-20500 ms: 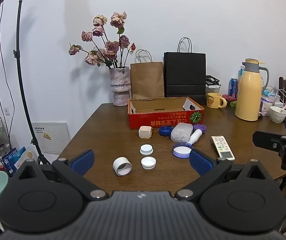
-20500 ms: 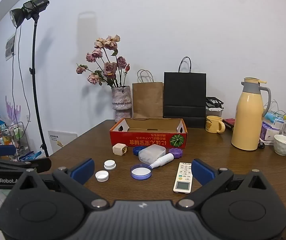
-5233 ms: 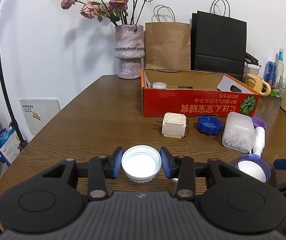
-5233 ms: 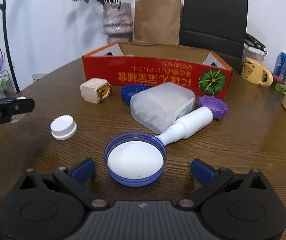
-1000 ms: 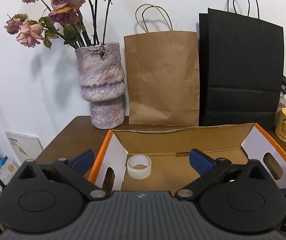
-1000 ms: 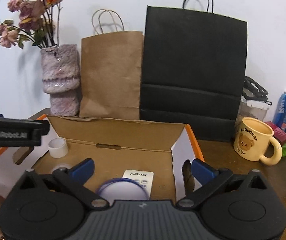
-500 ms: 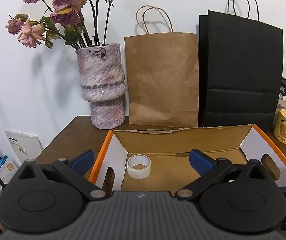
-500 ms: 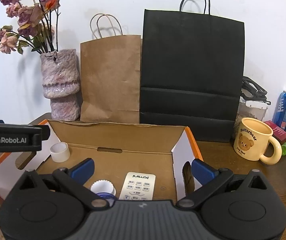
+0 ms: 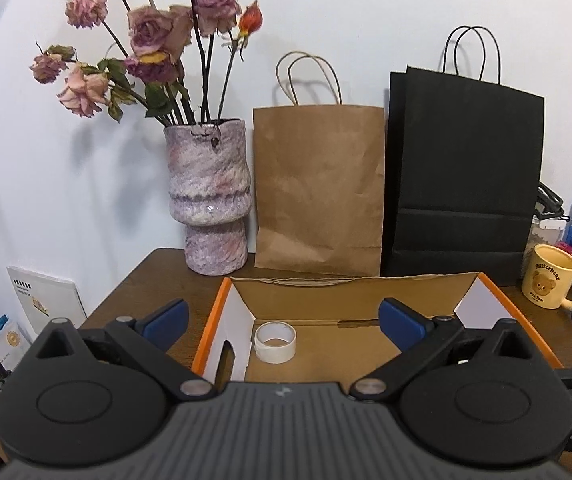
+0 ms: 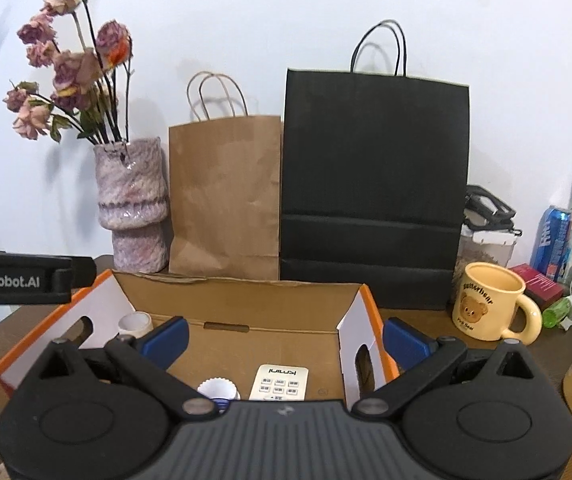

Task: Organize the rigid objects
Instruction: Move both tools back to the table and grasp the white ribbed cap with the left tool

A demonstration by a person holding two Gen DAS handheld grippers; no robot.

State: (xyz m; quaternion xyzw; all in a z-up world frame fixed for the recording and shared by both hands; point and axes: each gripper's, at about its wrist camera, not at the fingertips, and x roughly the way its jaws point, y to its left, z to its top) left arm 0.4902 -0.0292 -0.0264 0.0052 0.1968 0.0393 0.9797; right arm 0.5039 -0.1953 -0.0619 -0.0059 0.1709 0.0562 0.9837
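Observation:
The orange-edged cardboard box (image 9: 366, 280) stands open on the wooden table. A white tape roll (image 9: 275, 341) lies in its left rear corner, also seen in the right wrist view (image 10: 136, 323). A white remote (image 10: 280, 382) and a white ribbed cap (image 10: 217, 389) lie on the box floor near the front. My left gripper (image 9: 282, 316) is open and empty above the box's left part. My right gripper (image 10: 284, 338) is open and empty above the box (image 10: 242, 300), to the right of the left gripper's body (image 10: 18, 282).
A vase of dried roses (image 9: 212, 196), a brown paper bag (image 9: 318, 188) and a black paper bag (image 9: 462, 176) stand behind the box against the wall. A yellow bear mug (image 10: 490, 306), cans and bottles (image 10: 554, 240) stand to the right.
Both grippers have risen and drawn back a little from the box. The remote and the white cap have come into the right wrist view. Both grippers stay open.

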